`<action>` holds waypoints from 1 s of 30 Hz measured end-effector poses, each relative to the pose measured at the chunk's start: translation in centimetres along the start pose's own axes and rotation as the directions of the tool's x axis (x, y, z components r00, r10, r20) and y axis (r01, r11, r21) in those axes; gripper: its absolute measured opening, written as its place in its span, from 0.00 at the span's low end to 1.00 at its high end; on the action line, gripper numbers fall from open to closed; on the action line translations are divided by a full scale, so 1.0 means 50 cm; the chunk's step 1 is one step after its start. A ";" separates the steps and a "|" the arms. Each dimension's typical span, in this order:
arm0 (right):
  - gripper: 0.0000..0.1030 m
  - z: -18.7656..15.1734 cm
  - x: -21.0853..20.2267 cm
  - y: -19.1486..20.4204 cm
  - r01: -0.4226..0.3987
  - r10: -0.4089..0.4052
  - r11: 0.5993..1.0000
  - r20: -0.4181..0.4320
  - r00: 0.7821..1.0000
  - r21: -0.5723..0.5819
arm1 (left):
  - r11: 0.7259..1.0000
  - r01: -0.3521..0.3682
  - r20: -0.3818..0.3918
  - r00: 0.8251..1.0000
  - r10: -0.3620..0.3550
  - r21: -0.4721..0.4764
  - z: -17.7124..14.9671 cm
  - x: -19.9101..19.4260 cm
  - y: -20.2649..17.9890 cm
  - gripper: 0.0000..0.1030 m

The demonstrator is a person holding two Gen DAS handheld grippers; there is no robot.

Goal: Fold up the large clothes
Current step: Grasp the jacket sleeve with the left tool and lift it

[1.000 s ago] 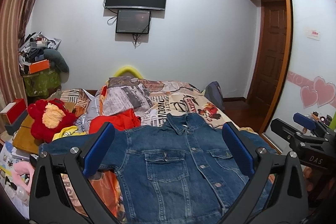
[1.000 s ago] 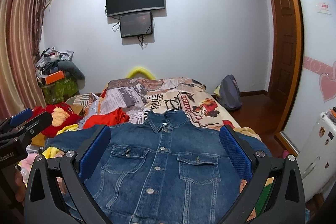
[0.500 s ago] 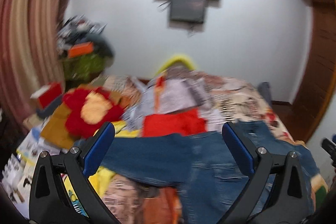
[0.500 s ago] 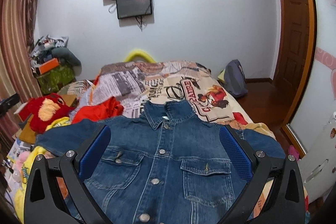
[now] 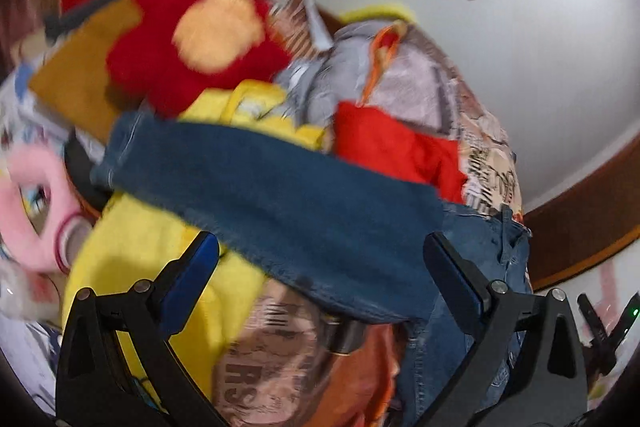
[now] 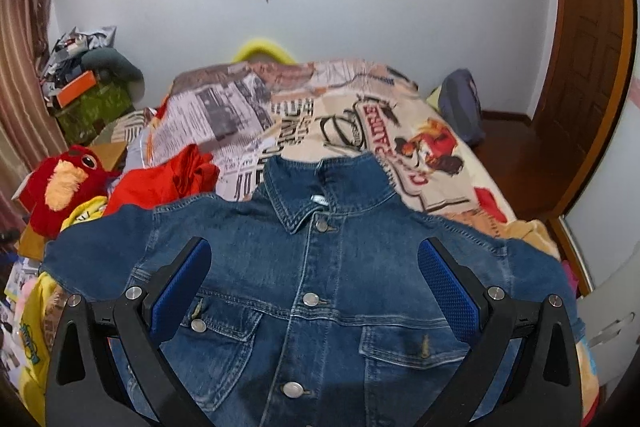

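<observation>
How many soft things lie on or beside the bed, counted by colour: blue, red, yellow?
Blue: 1, the denim jacket.
Red: 2, the plush toy and the red cloth.
Yellow: 1, the yellow garment under the jacket's sleeve.
Total: 4.
</observation>
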State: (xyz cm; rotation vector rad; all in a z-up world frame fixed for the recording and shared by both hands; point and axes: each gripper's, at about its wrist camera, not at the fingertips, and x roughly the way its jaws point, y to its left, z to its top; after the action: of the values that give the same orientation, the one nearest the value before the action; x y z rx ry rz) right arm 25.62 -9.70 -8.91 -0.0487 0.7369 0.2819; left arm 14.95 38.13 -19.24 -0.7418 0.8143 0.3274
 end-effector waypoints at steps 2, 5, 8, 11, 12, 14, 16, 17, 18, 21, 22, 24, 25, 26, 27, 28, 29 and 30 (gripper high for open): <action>1.00 -0.001 0.014 0.008 -0.006 0.006 1.000 -0.021 1.000 0.003 | 0.999 -0.007 -0.029 1.000 0.006 -0.053 -0.001 0.026 0.038 1.00; 1.00 -0.003 0.032 0.020 -0.007 0.007 1.000 -0.035 0.999 -0.010 | 0.991 0.030 -0.075 0.996 -0.040 -0.131 0.002 0.059 0.090 0.98; 1.00 -0.003 0.045 0.029 0.009 -0.010 0.999 -0.047 0.999 -0.035 | 0.971 0.075 -0.102 0.990 -0.101 -0.228 0.010 0.087 0.141 0.85; 1.00 -0.002 0.058 0.035 0.019 -0.022 0.999 -0.059 0.998 -0.050 | 0.945 0.115 -0.084 0.986 -0.147 -0.306 0.012 0.103 0.173 0.84; 1.00 -0.001 0.063 0.035 0.021 -0.024 0.999 -0.063 0.998 -0.050 | 0.943 0.118 -0.073 0.986 -0.147 -0.311 0.016 0.108 0.180 0.83; 1.00 -0.003 0.068 0.036 0.022 -0.025 0.999 -0.071 0.997 -0.047 | 0.943 0.103 -0.059 0.990 -0.127 -0.316 0.024 0.116 0.191 0.77; 1.00 -0.004 0.074 0.035 0.024 -0.028 0.999 -0.080 0.996 -0.047 | 0.942 0.092 -0.047 0.992 -0.113 -0.322 0.037 0.135 0.200 0.76; 1.00 -0.005 0.076 0.037 0.027 -0.031 0.998 -0.083 0.996 -0.048 | 0.942 0.080 -0.042 0.994 -0.099 -0.327 0.043 0.145 0.205 0.75; 1.00 -0.005 0.077 0.036 0.032 -0.036 0.998 -0.086 0.996 -0.051 | 0.942 0.065 -0.036 0.996 -0.082 -0.330 0.048 0.156 0.209 0.73; 1.00 -0.006 0.073 0.034 0.043 -0.048 0.998 -0.083 0.995 -0.054 | 0.942 0.019 -0.024 0.999 -0.028 -0.334 0.059 0.180 0.215 0.68; 1.00 -0.005 0.070 0.031 0.048 -0.052 0.997 -0.080 0.995 -0.052 | 0.945 -0.002 -0.020 1.000 -0.004 -0.328 0.063 0.185 0.213 0.62; 1.00 -0.002 0.063 0.024 0.055 -0.059 0.997 -0.073 0.996 -0.049 | 0.953 -0.074 -0.017 0.997 0.072 -0.292 0.073 0.185 0.198 0.51; 1.00 -0.001 0.059 0.021 0.060 -0.063 0.997 -0.069 0.996 -0.047 | 0.957 -0.103 -0.016 0.995 0.102 -0.271 0.076 0.184 0.189 0.44; 1.00 -0.002 0.055 0.019 0.062 -0.065 0.997 -0.066 0.996 -0.045 | 0.962 -0.143 -0.013 0.990 0.144 -0.233 0.081 0.180 0.173 0.39; 1.00 -0.001 0.051 0.015 0.063 -0.066 0.997 -0.063 0.996 -0.042 | 0.964 -0.178 -0.010 0.984 0.180 -0.197 0.085 0.176 0.156 0.32; 1.00 0.000 0.047 0.009 0.065 -0.067 0.997 -0.060 0.996 -0.039 | 0.965 -0.207 -0.004 0.978 0.209 -0.164 0.088 0.171 0.142 0.25; 1.00 0.000 0.044 0.005 0.065 -0.067 0.997 -0.058 0.996 -0.036 | 0.963 -0.236 0.007 0.971 0.239 -0.127 0.093 0.164 0.122 0.22; 1.00 0.000 0.039 0.002 0.066 -0.068 0.997 -0.055 0.996 -0.034 | 0.958 -0.276 0.030 0.960 0.279 -0.080 0.098 0.153 0.096 0.20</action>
State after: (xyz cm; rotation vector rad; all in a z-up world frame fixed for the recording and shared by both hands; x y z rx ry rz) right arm 26.97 -9.15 -10.22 -0.1123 0.7848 0.2289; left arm 20.10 44.91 -25.03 -0.6882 0.8722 0.6272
